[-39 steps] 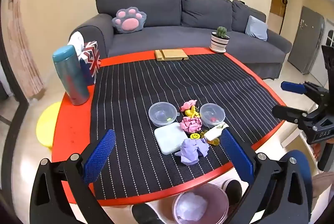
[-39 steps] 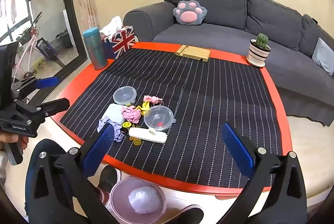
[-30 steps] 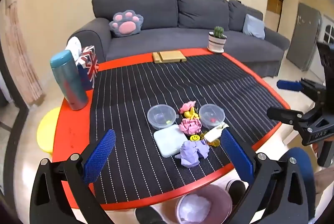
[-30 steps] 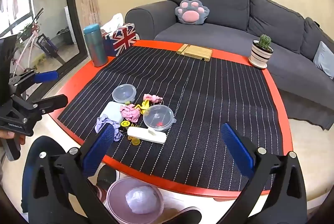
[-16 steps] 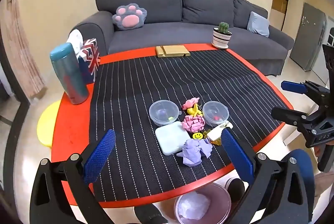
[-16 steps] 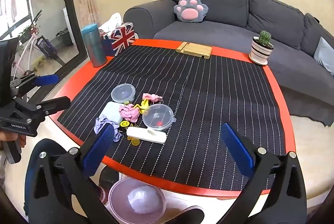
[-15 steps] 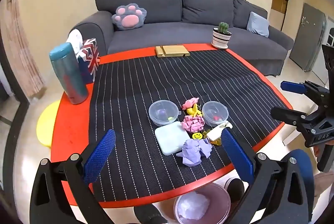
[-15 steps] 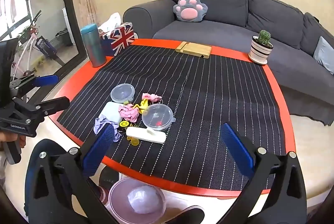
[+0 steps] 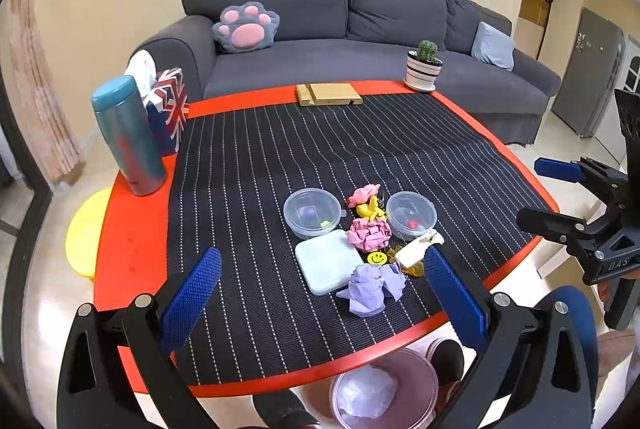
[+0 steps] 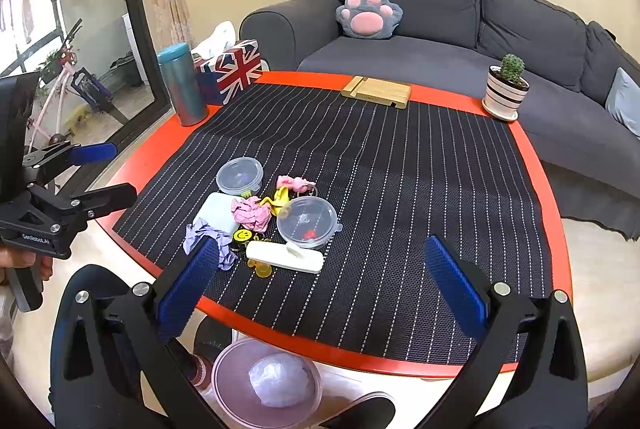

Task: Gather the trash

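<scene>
- Living room with a grey sofa (image 9: 360, 41) against a cream wall; in front of it a round red table (image 9: 132, 241) under a black pinstriped mat (image 9: 320, 149).
- Far side of the table from both grippers: teal flask (image 9: 128, 137), Union Jack tissue box (image 9: 168, 109), wooden stand (image 9: 328, 94), potted cactus (image 9: 425, 67).
- Left gripper (image 9: 320, 293) held above the near table edge, blue pads wide apart, nothing between them.
- Just ahead of it, between the pads in the left wrist view: crumpled purple paper (image 9: 370, 287) touching a pale square lid (image 9: 328, 261); beyond these a pink paper wad (image 9: 369, 234), a smiley badge (image 9: 377, 258), a white oblong piece (image 9: 418, 249), and two clear lidded tubs (image 9: 313, 212) (image 9: 411, 215).
- Right gripper (image 10: 320, 293) likewise spread open and empty, over the same table edge.
- In the right wrist view the trash cluster lies ahead and to the left; the purple paper (image 10: 206, 235) sits right behind the left pad's tip.
- Below both grippers, on the floor by the table edge: a pink bin (image 10: 228, 385) holding a pale crumpled wad (image 10: 280, 379).
- Each gripper visible at the edge of the other's view, well apart.
</scene>
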`<state>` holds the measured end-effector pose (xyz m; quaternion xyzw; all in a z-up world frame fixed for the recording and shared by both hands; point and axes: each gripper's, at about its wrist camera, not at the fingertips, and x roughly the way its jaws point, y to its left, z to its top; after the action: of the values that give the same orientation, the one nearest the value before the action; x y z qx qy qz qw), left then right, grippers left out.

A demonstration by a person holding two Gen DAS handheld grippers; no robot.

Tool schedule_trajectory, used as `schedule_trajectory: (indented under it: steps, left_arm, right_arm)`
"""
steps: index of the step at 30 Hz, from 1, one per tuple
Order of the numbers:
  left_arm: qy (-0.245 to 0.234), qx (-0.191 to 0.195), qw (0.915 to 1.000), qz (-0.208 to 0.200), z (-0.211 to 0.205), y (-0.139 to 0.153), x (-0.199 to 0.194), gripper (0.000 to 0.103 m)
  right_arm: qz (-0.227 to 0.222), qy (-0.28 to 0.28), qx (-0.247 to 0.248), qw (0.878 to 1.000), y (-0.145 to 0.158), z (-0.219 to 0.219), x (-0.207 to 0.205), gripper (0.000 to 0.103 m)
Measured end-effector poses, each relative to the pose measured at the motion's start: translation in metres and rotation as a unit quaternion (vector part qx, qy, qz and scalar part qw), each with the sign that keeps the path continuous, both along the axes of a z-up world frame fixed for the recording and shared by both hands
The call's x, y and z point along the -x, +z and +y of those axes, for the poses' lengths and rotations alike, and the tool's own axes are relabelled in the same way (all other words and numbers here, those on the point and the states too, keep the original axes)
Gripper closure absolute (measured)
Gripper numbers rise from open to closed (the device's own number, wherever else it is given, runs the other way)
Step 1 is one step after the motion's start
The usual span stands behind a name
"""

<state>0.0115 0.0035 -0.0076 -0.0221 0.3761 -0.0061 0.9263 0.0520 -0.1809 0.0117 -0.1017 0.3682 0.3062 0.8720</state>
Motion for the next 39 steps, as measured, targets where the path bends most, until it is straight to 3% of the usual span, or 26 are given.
schedule_trajectory:
  steps: [19, 39]
  left_arm:
    - [-0.021, -0.013, 0.9997, 0.004, -0.011, -0.004, -0.002, 0.006]
    - [-0.027, -0.003, 0.9996, 0.004, -0.009, -0.005, -0.004, 0.006]
  right_arm:
    - [0.006, 0.002, 0.0, 1.0, -0.003, -0.003, -0.002, 0.003]
    - [0.015, 0.008, 0.0, 1.0, -0.007, -0.001, -0.004, 0.003]
